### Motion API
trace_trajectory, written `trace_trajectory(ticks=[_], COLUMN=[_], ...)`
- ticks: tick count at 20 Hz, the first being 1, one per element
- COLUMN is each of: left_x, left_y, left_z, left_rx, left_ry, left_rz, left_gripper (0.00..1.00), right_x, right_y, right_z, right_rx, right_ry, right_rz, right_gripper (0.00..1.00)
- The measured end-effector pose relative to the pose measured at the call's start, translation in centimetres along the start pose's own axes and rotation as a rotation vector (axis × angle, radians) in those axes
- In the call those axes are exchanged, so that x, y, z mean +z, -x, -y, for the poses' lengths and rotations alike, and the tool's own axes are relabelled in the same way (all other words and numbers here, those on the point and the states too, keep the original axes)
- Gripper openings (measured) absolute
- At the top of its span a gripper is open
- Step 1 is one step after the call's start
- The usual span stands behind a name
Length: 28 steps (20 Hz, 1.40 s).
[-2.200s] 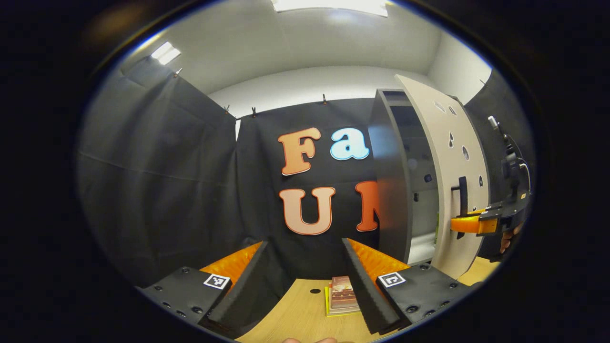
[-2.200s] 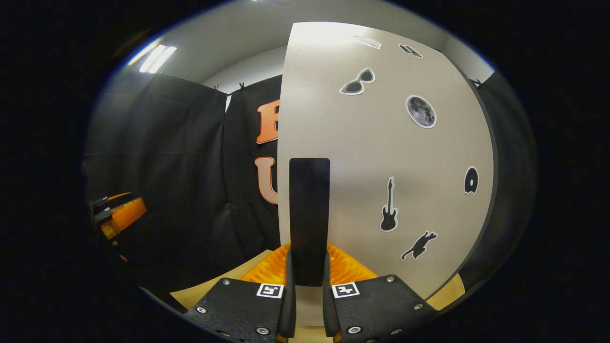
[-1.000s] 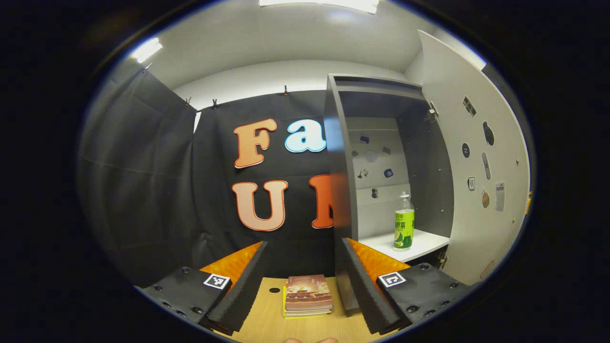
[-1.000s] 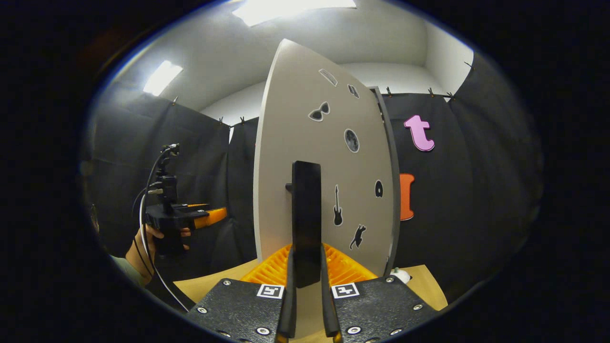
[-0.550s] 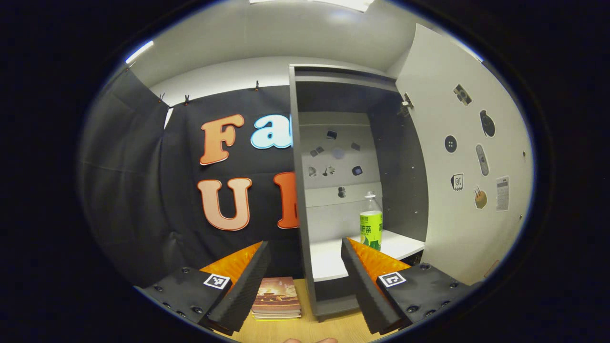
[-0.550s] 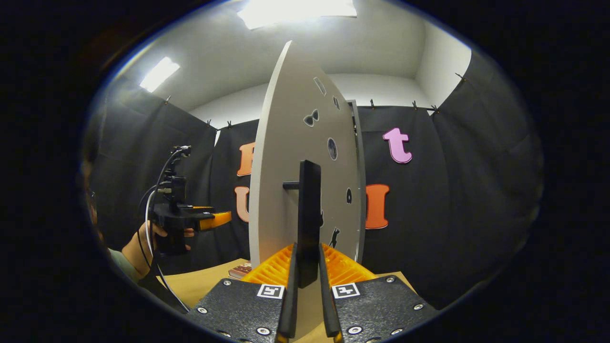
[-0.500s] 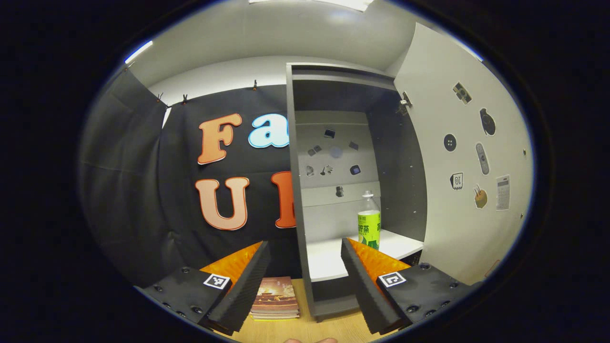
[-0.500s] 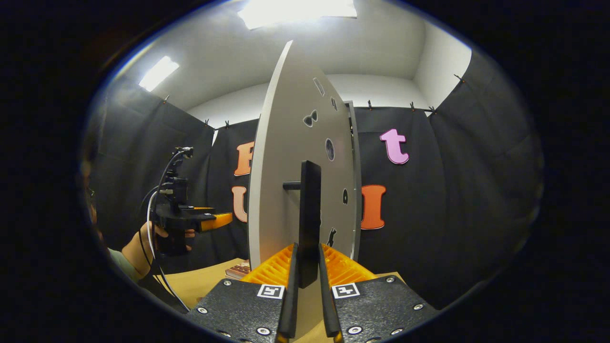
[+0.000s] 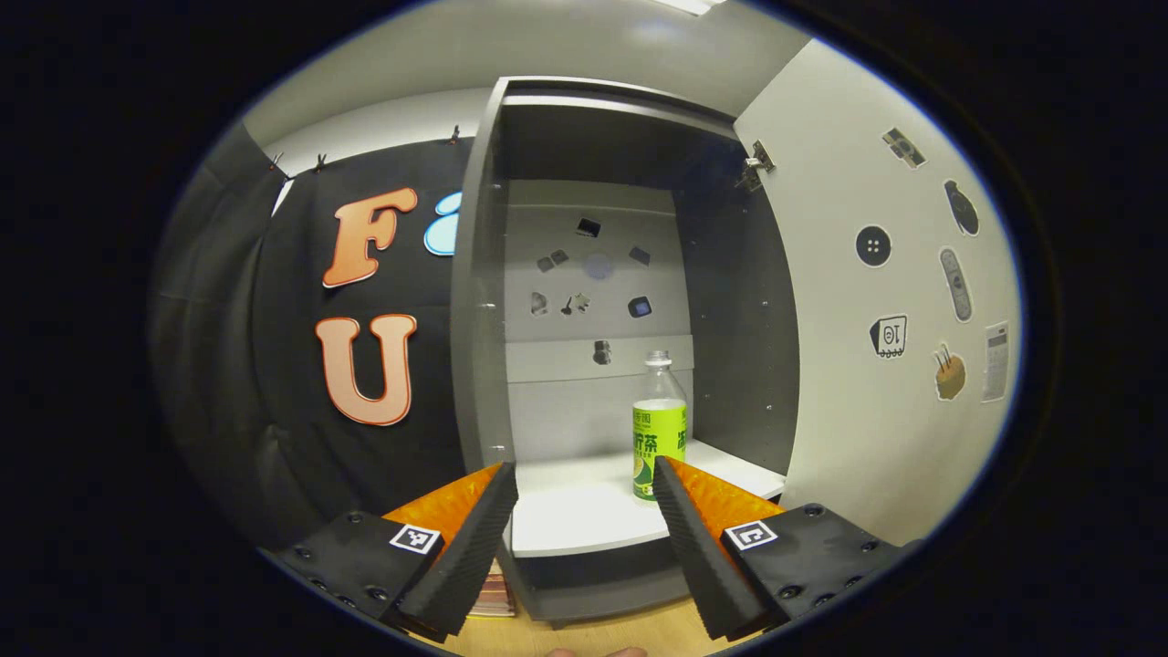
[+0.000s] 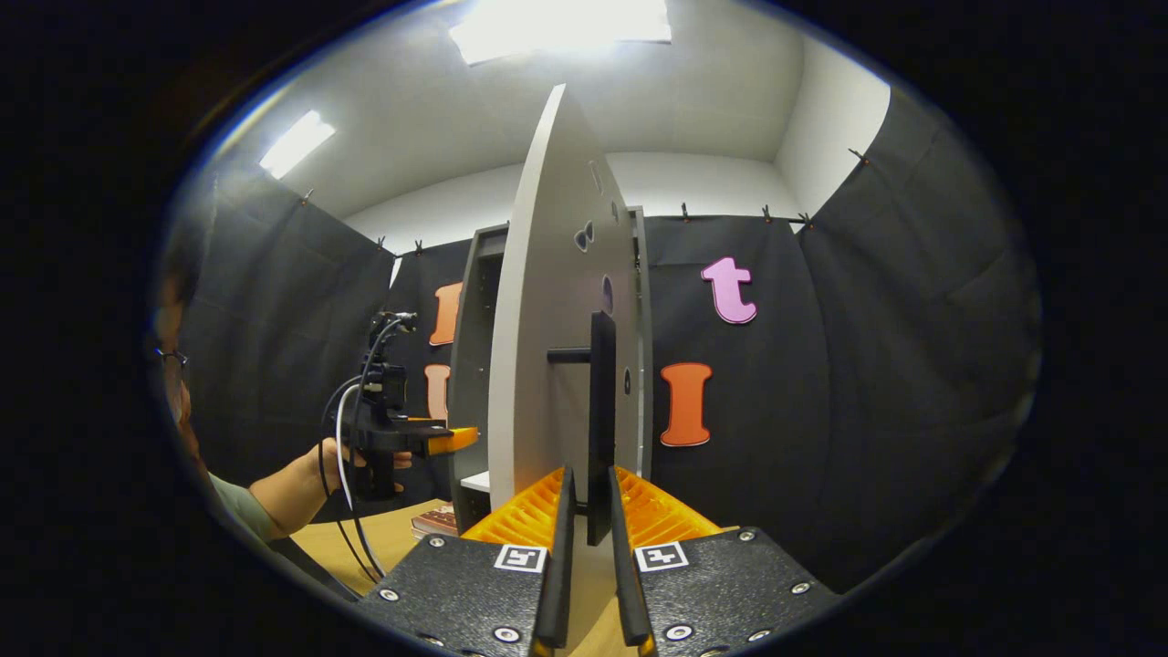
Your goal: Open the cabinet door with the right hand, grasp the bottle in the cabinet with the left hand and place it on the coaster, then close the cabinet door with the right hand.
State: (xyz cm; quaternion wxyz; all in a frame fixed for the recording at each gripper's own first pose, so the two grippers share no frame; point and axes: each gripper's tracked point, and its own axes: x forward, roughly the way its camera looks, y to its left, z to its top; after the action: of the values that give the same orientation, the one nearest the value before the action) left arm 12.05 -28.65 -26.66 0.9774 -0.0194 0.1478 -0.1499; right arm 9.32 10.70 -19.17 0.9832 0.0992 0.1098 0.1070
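A clear bottle [image 9: 659, 429] with a green label and white cap stands upright on the white shelf [image 9: 584, 511] inside the grey cabinet [image 9: 474, 301]. My left gripper [image 9: 584, 497] is open in front of the shelf, and the bottle shows just inside its right finger [image 9: 698, 538]. The pale door [image 10: 547, 319] stands swung wide, edge-on in the right gripper view. My right gripper [image 10: 589, 506] is shut on the door's black handle [image 10: 600, 401]. Farther left in that view, a hand holds the left gripper [image 10: 438, 438] toward the cabinet [image 10: 474, 365].
The door's inner face [image 9: 894, 319], with several stickers, walls off the right side. A small stack of books [image 10: 436, 522] lies on the wooden table [image 10: 365, 547] by the cabinet's left foot. Black cloth hangs all around.
The door has swung farther open with my right gripper on its handle. My left gripper has turned and moved toward the cabinet opening, so the bottle now sits near its right finger.
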Motion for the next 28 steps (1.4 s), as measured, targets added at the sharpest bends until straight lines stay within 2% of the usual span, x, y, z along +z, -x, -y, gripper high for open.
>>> trace_trajectory(ticks=[2, 3, 4, 8, 10, 11, 12, 14, 15, 16, 17, 18, 20, 24, 28], left_x=[-0.4, -0.8, -1.0, -1.9, -2.2, -2.5, -2.6, -2.8, -3.1, -3.3, -3.4, -3.6, -4.3, -5.0, -5.5], left_y=[-1.6, -2.4, -3.1, -6.3, -8.0, -8.9, -9.8, -11.6, -12.3, -12.9, -13.7, -14.4, -15.4, -17.4, -18.8], left_z=[1.3, 2.0, 2.6, 5.1, 6.1, 6.5, 7.0, 7.8, 8.1, 8.2, 8.5, 8.7, 8.4, 7.7, 7.4], left_rx=[-0.016, -0.023, -0.032, -0.057, -0.065, -0.059, -0.058, -0.049, -0.043, -0.029, -0.026, -0.02, 0.002, 0.024, 0.021], left_ry=[-0.003, -0.004, -0.002, 0.003, 0.001, 0.0, -0.002, -0.019, -0.028, -0.026, -0.019, -0.008, -0.01, 0.029, 0.055], left_rz=[-0.008, -0.011, -0.018, -0.036, -0.039, -0.041, -0.04, -0.044, -0.051, -0.057, -0.062, -0.07, -0.094, -0.122, -0.15], left_gripper=[0.97, 0.96, 0.97, 0.98, 0.96, 0.98, 0.98, 0.97, 0.98, 0.96, 0.98, 0.97, 0.96, 0.99, 0.98], right_x=[0.2, 0.3, 0.3, 0.8, 1.0, 1.0, 1.1, 0.5, 0.0, -0.3, -0.6, -0.9, -1.2, -1.5, -1.2], right_y=[-0.1, -0.3, -0.3, -0.1, -0.7, -0.8, -0.7, -0.6, -0.5, -0.1, 0.0, 0.3, 0.6, 1.2, 1.0], right_z=[1.0, 1.6, 1.8, 1.3, 1.7, 1.8, 1.9, 1.6, 1.8, 2.4, 2.6, 2.7, 3.0, 3.8, 4.6], right_rx=[-0.037, -0.05, -0.055, 0.007, 0.012, 0.015, 0.016, 0.036, 0.028, 0.017, 0.013, 0.014, 0.008, -0.005, -0.033], right_ry=[-0.002, 0.0, -0.003, 0.007, 0.033, 0.043, 0.045, 0.046, 0.054, 0.068, 0.084, 0.099, 0.119, 0.137, 0.105], right_rz=[0.01, 0.018, 0.026, 0.091, 0.111, 0.115, 0.121, 0.102, 0.082, 0.066, 0.05, 0.035, 0.018, 0.009, 0.013], right_gripper=[0.21, 0.27, 0.19, 0.17, 0.17, 0.27, 0.17, 0.25, 0.26, 0.38, 0.41, 0.49, 0.58, 0.67, 0.7])
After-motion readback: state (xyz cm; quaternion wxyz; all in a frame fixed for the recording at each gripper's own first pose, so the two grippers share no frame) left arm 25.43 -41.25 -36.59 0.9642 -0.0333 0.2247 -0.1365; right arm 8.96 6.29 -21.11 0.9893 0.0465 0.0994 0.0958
